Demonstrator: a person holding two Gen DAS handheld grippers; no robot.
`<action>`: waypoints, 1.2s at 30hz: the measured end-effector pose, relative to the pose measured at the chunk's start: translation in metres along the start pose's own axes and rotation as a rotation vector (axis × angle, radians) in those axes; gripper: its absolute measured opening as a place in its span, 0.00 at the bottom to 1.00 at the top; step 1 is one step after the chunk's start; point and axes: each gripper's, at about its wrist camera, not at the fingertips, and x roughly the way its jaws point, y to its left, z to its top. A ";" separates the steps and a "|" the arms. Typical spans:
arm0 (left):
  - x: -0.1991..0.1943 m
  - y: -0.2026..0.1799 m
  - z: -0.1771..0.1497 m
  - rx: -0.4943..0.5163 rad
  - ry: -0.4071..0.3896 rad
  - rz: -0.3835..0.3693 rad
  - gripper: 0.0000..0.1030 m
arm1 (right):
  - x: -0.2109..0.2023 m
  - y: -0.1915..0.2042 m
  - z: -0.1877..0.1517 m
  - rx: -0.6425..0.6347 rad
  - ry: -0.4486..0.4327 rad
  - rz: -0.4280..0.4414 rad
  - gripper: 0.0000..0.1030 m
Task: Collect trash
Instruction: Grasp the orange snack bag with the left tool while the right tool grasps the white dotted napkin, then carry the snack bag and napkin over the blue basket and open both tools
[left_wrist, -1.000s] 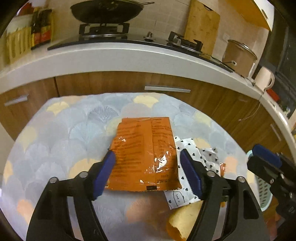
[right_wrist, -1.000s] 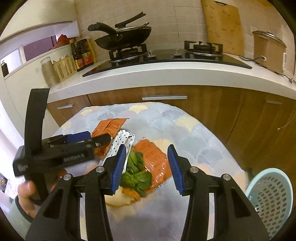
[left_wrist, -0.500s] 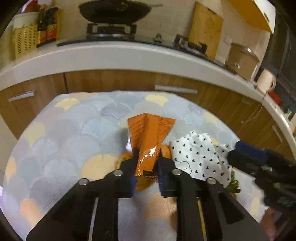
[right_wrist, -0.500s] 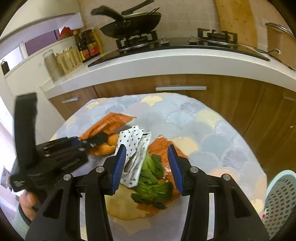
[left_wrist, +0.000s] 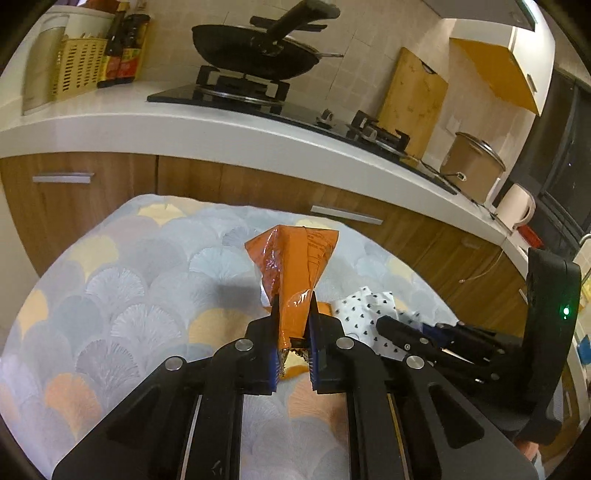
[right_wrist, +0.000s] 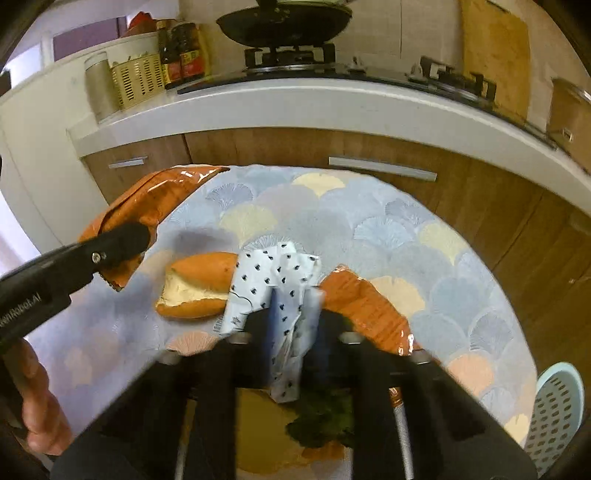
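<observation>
Left tongs (left_wrist: 292, 314) pinch orange wrapper (left_wrist: 295, 266); right tongs (right_wrist: 293, 317) pinch dotted paper (right_wrist: 280, 273).

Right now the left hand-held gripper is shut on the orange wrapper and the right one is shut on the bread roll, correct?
Not quite. The right hand-held gripper is shut on the white dotted paper, not the bread roll, which lies loose on the table; the right wrist view shows it. The left hand-held gripper does clamp the orange wrapper.

Kitchen bkgd: curved white countertop (left_wrist: 192, 136) over wood cabinets (left_wrist: 92, 192) w/ metal handles; black gas hob (left_wrist: 229, 98) bearing a wok (left_wrist: 255, 55); tiled wall (left_wrist: 354, 44); cutting board (left_wrist: 413, 99) leaning upright; round table w/ fan-pattern cloth (left_wrist: 122, 280).
</observation>
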 end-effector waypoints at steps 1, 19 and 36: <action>-0.003 -0.002 0.000 0.004 -0.004 -0.004 0.09 | -0.006 -0.001 0.001 0.002 -0.021 -0.001 0.04; -0.034 -0.106 -0.007 0.105 -0.045 -0.176 0.09 | -0.143 -0.080 -0.010 0.124 -0.242 -0.112 0.03; 0.018 -0.246 -0.072 0.243 0.107 -0.341 0.09 | -0.202 -0.192 -0.097 0.273 -0.200 -0.294 0.03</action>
